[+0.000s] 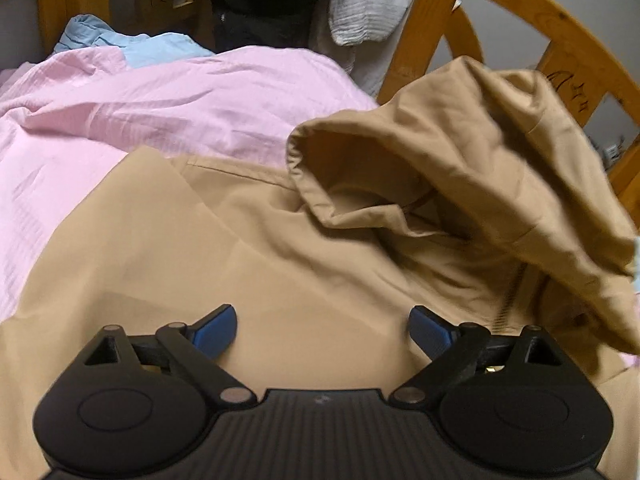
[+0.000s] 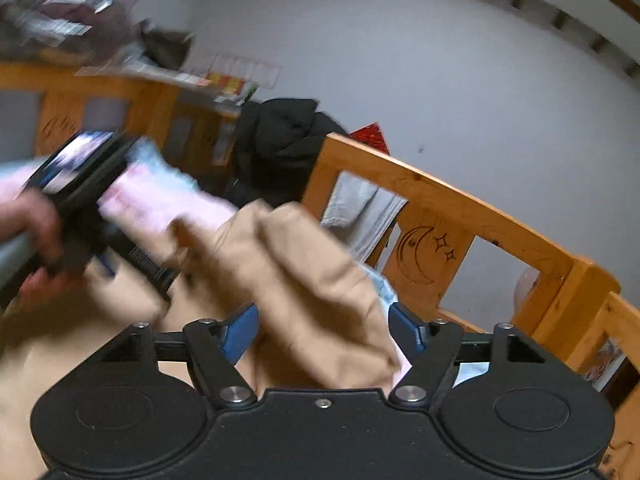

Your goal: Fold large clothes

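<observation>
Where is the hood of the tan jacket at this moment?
In the left wrist view the hood stands bunched at the right, on the tan jacket, between the pink sheet and the wooden rail.

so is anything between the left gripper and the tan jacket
Nothing visible. The left gripper hangs open right over the tan jacket, with only bare cloth between its fingers; the hood is bunched up to the right.
</observation>
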The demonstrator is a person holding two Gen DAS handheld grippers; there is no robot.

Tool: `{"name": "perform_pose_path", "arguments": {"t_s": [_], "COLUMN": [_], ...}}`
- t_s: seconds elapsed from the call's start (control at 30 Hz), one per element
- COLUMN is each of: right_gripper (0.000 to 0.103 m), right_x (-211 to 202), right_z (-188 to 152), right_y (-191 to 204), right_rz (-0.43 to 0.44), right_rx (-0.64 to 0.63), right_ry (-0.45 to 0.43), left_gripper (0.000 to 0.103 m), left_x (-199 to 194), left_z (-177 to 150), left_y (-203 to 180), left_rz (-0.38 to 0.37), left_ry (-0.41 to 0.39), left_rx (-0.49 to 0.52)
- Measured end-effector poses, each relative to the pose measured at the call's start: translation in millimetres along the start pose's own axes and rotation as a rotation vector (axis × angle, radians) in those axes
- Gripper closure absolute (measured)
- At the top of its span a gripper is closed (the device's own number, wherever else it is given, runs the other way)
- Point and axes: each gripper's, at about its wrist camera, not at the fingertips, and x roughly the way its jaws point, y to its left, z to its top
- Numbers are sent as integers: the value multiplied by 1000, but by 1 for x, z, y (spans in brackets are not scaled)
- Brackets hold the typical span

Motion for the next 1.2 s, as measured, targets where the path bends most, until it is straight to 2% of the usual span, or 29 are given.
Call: {"name": "perform_pose_path", "arguments": {"t_s": [0.03,0.13,0.2,0.3,0.43,0.5,0.57,0.6,0.63,0.7,0.83,0.93,1.03,1.13,1.2], "right_gripper": [16,12,5,7,8,18,48,55,71,82,86,86,87,88,88], "right_x": [15,76,108,144,172,173,169,166,163,156,134,114,89,64,50], "right_z": [5,20,25,22,9,2,-3,-3,-2,2,14,19,25,31,35], "right_y": [-10,-37,-49,-56,-64,-65,-66,-67,-67,-65,-60,-54,-49,-48,-47], "right_rz": [16,91,121,118,181,196,176,166,158,130,105,101,109,121,125], "right_rx": [35,145,215,265,311,324,341,351,348,332,280,234,190,177,169], "right_ry": [7,75,133,212,331,345,333,323,315,281,209,167,123,83,59], "left_gripper": [8,8,8,8,8,8,8,8,9,11,25,37,62,67,67], "left_x": [-5,-18,-28,-43,-66,-75,-82,-84,-87,-91,-90,-77,-51,-29,-21], "left_z": [-2,-9,-14,-17,-14,-11,-7,-6,-5,-2,5,9,9,7,6], "left_y": [2,7,9,11,17,17,12,8,5,-2,-21,-39,-51,-54,-55], "left_rz": [-21,-69,-93,-140,-207,-228,-245,-258,-276,-329,-440,-471,-448,-435,-406], "left_ry": [-11,-35,-53,-83,-138,-163,-183,-193,-204,-215,-200,-146,-52,-23,-41], "left_rx": [-5,2,17,39,66,89,117,129,140,151,154,164,111,40,17]}}
